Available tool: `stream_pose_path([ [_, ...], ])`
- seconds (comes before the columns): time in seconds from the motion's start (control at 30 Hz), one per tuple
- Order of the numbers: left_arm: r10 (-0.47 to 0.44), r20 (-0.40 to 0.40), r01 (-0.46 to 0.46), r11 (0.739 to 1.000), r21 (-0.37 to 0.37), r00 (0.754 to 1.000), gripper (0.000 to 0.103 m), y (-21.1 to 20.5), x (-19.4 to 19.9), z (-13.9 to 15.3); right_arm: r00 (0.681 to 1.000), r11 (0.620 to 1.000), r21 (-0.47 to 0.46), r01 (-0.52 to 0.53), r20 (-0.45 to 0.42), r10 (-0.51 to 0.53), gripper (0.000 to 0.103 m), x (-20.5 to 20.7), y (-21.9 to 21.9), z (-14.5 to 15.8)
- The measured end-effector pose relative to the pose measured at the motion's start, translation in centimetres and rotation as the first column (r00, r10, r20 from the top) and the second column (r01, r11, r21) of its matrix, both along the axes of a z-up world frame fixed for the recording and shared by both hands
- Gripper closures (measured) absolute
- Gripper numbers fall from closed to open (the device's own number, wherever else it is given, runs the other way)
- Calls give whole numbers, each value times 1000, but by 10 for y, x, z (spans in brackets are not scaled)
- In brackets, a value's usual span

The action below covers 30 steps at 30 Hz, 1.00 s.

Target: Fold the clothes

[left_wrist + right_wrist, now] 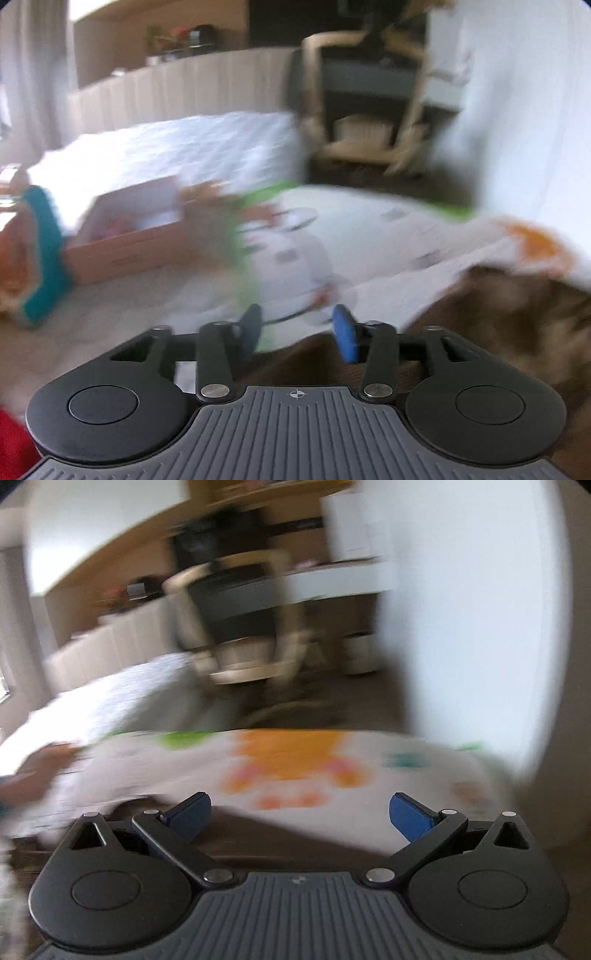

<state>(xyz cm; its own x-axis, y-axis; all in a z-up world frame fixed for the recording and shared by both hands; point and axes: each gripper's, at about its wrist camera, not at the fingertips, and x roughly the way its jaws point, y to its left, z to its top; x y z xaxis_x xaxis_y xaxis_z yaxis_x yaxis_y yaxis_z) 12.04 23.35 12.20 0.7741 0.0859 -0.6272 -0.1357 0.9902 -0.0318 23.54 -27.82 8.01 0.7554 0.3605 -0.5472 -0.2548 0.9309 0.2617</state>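
jaws fill the bottom of both frames, and both views are smeared by motion blur, so fine detail is lost. in the left wrist view the left gripper (pixel 300 328) sits at lower centre with its blue pads a moderate gap apart; the pale printed cloth (pixel 369 254) shows between them, but i cannot tell whether the pads touch it or only hang above its near edge. in the right wrist view the right gripper (pixel 299 814) at lower centre has its jaws spread wide with nothing between them, above a dark brown strip that could be the surface or floor.

just past the jaws the cloth lies spread out across the middle of both frames, white with an orange figure (pixel 291 764) and green patches, seemingly flat and unfolded. a dark brown furry mass (pixel 517 306) at the lower right of the left view lies against the cloth's edge; what it is i cannot say. farther left stand a cardboard box (pixel 129 236) and a teal item (pixel 44 258) at the far left edge. beyond them are a white bed (pixel 177 147) and a wooden chair (pixel 369 99) in the upper middle.

judging by this, the step in hand is the reach toward the near edge before the first fold. the next move likely calls for slowing down, setting each pair of jaws over a near corner, pinching a single layer, then lifting both evenly toward the far side.
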Motion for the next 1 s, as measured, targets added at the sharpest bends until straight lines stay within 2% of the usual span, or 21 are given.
stream_pose_path([
  [0.07, -94, 24, 95, 992, -85, 995, 38, -25, 13, 6, 992, 991, 90, -101, -68, 108, 0, 18, 32, -7],
  [0.13, -194, 18, 195, 969, -154, 981, 29, -56, 32, -2, 968, 965, 187, -181, -138, 209, 0, 39, 63, -17],
  [0.23, -326, -38, 306, 918, -251, 945, 29, -97, 62, -34, 932, 934, 280, -223, -219, 288, 0, 69, 96, -41],
  [0.3, -362, -86, 329, 907, -261, 928, 29, -116, 77, -56, 914, 933, 302, -197, -289, 286, 0, 88, 110, -62],
  [0.37, -352, -131, 317, 920, -228, 927, 29, -123, 86, -73, 877, 923, 353, -154, -381, 293, 0, 106, 118, -85],
  [0.43, -343, -164, 310, 930, -197, 925, 28, -126, 93, -87, 826, 866, 478, -147, -423, 373, 0, 117, 124, -102],
  [0.47, -350, -167, 317, 929, -191, 922, 25, -124, 95, -89, 830, 831, 537, -146, -391, 398, 0, 120, 124, -100],
  [0.5, -356, -170, 325, 927, -187, 919, 24, -123, 96, -92, 851, 804, 578, -142, -343, 397, 0, 122, 123, -93],
  [0.53, -366, -169, 336, 924, -183, 915, 20, -124, 96, -92, 885, 792, 595, -138, -284, 368, 0, 125, 120, -83],
  [0.6, -386, -166, 358, 917, -176, 908, 12, -125, 94, -92, 953, 830, 545, -116, -176, 249, 1, 135, 110, -63],
  [0.67, -391, -158, 363, 914, -179, 907, 9, -119, 97, -93, 982, 876, 478, -61, -130, 139, 1, 149, 99, -55],
  [0.77, -412, -111, 370, 887, -276, 905, 9, -104, 101, -93, 979, 891, 454, -10, -177, 102, 1, 159, 84, -67],
  [0.87, -414, -56, 357, 840, -409, 909, 8, -89, 113, -95, 975, 902, 431, -6, -196, 100, 1, 155, 72, -80],
  [1.0, -404, 12, 347, 769, -536, 915, 8, -85, 140, -90, 983, 938, 346, -29, -163, 90, 0, 150, 60, -79],
])
